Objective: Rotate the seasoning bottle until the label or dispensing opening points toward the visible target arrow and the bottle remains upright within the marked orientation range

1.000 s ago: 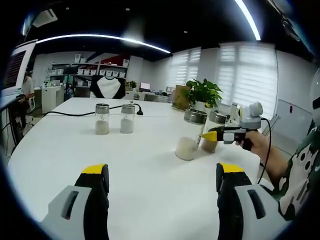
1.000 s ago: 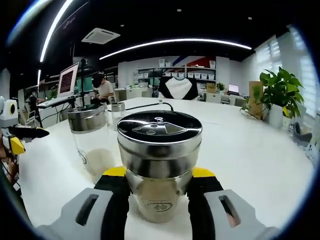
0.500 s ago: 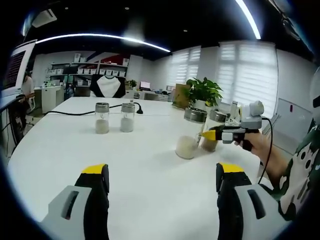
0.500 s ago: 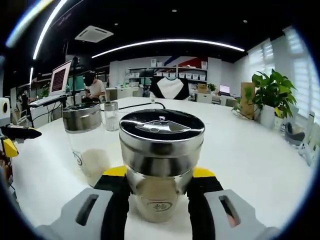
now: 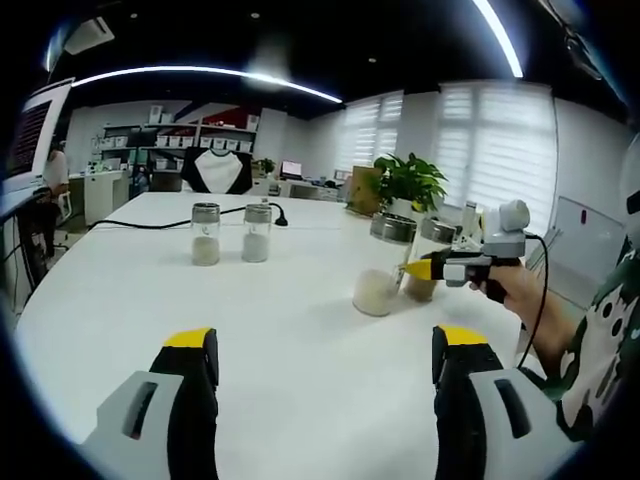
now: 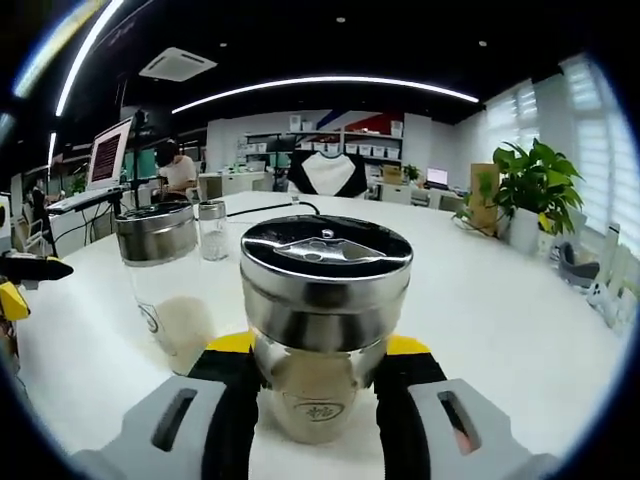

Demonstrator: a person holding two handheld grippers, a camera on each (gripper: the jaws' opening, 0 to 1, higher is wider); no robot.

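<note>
1. Left gripper view: left tongs (image 5: pixel 325 355) stand spread and empty above the desk (image 5: pixel 290 340), held clear of the work.
2. Two small spare jars (image 5: pixel 230 234) stand far left; the right tongs (image 5: pixel 420 270) clamp the seasoning bottle (image 5: pixel 428 262) at right.
3. Right gripper view: the neighbouring jar (image 6: pixel 165 275) stands just left; the bottle sits upright on the desk, gripped low, presumably for rotation.

I see a clear glass seasoning bottle (image 6: pixel 318 400) with a glossy brushed-metal cap and shiny black top between my right tongs (image 6: pixel 318 385), matt grey and black plastic with yellow tips. The smooth white counter (image 6: pixel 500 300) has a soft sheen. 2 small clear glass jars (image 5: pixel 230 235) wear dull metal lids.
</note>
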